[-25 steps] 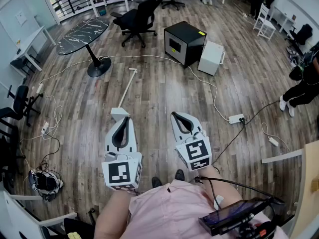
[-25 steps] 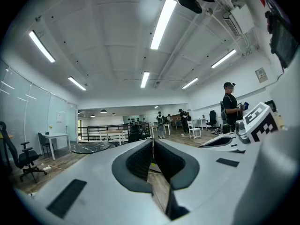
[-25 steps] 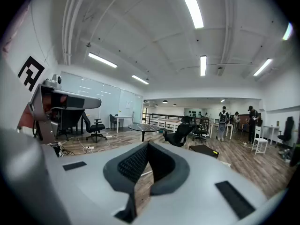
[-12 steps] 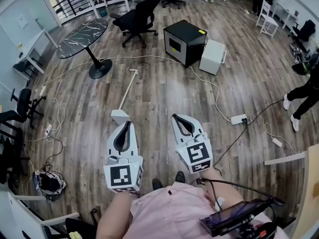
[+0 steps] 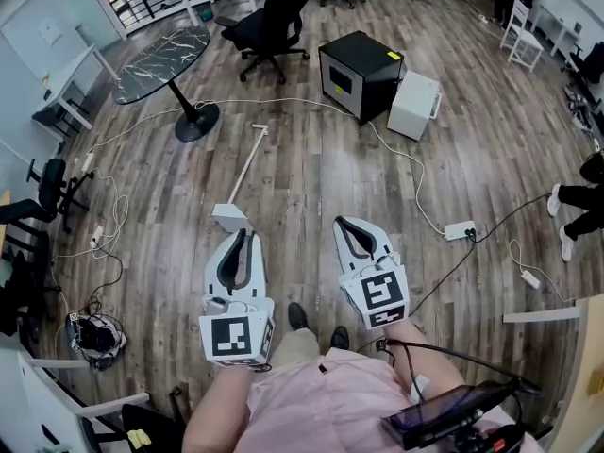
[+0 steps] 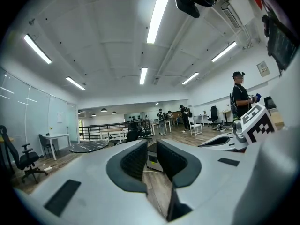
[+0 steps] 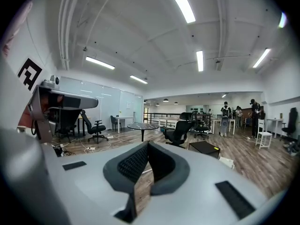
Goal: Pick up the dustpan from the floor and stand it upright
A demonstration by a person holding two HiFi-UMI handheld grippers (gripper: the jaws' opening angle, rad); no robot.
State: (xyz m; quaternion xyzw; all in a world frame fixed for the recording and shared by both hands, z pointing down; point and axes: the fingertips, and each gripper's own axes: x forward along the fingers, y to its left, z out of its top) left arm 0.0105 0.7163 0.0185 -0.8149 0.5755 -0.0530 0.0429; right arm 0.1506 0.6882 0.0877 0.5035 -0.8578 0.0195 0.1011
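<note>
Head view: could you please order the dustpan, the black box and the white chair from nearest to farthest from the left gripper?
1. Dustpan, on the floor just ahead of the left gripper.
2. Black box, farther ahead, to the right.
3. White chair, far right corner.

I can read no word or number anywhere. The cubes on my left gripper (image 5: pixel 242 237) and right gripper (image 5: pixel 345 224) bear only black-and-white square patterns. The yellow sticker (image 5: pixel 394 56) on the black box (image 5: pixel 363 64) is too small to read.
</note>
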